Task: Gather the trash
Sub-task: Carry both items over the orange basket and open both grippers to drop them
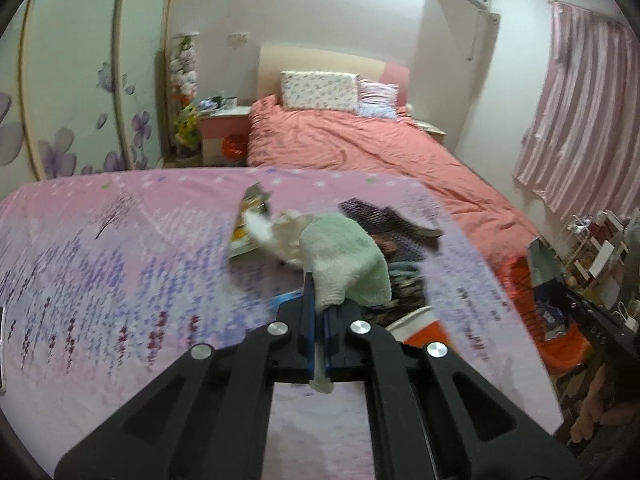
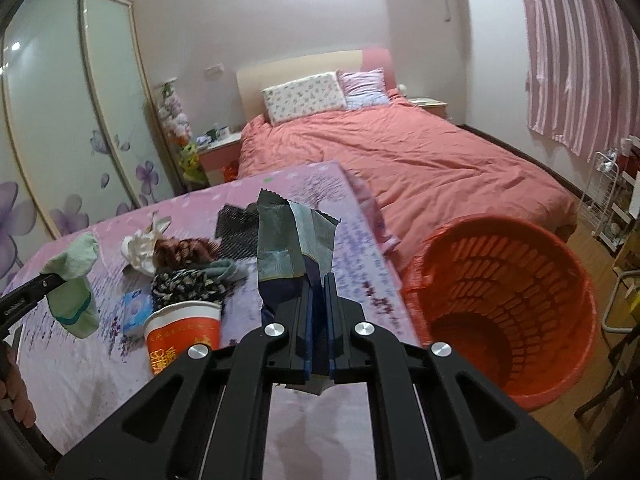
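Green terry cloth, a soft small sock (image 1: 347,258), is pinched in the closed left gripper (image 1: 318,312) and hangs over the table with the lavender-print pink cloth (image 1: 120,248). To the right of it, the right gripper (image 2: 319,300) is clamped on a crinkled grey-green foil wrapper (image 2: 294,240), long axis upright. The round orange plastic basket (image 2: 512,308) stands just right of this table, nearer the right hand, so the wrapper probably goes first.

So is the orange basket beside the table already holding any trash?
No, the orange basket is bare inside; the right gripper holds the wrapper above the table.
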